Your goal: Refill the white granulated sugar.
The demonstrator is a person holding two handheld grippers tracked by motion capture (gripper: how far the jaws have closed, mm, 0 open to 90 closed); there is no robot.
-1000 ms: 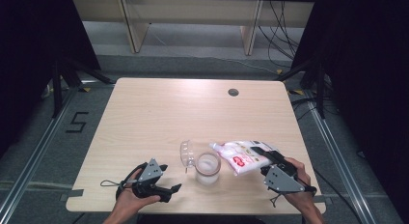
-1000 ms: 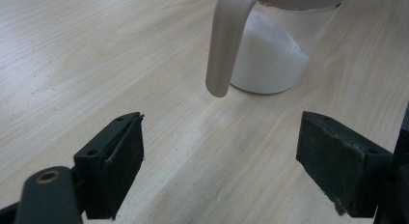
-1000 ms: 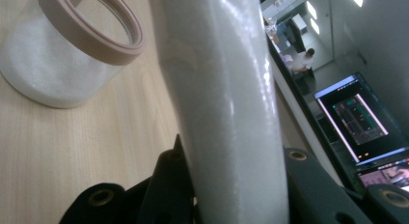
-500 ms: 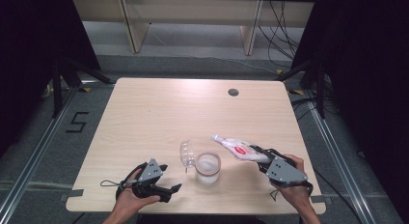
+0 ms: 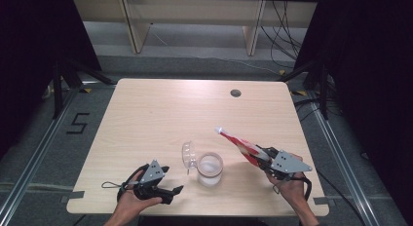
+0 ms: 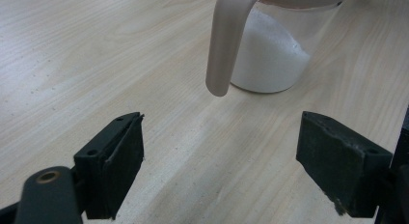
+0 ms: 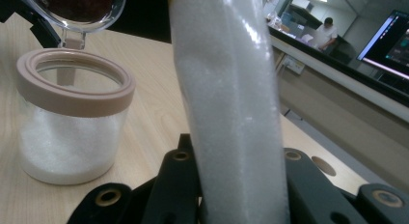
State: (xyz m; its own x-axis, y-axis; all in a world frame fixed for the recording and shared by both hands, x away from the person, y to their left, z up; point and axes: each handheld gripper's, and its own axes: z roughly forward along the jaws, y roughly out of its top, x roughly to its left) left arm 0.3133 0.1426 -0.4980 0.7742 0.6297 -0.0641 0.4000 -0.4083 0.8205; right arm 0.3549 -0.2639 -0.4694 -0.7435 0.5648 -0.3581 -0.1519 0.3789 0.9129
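On the light wooden table (image 5: 160, 114), near its front edge, a clear jar (image 5: 210, 169) partly filled with white granules is seen, its hinged lid (image 5: 187, 155) swung open to the left. In the right gripper view the jar (image 7: 72, 118) stands to the left, its beige rim uncovered.

The right gripper (image 5: 263, 155) is held low over the table's right front corner, gripped from below by the right hand (image 5: 290, 184), the forearm coming in from the bottom edge. It is angled up and leftward toward the jar. A bag of white granules (image 5: 238, 144), red and white on the outside, is pinched between its jaws and slants away from the hand, its far tip raised just right of the jar. In the right gripper view the bag (image 7: 229, 103) is clamped upright between the black jaws, which have just been closing on it.

The left gripper (image 5: 173, 191) is rested low at the front left, grasped by the left hand (image 5: 134, 199), pointed right toward the jar. Its jaws are spread wide with nothing between them, and the jar's lid clasp (image 6: 224, 45) is seen hanging just ahead.
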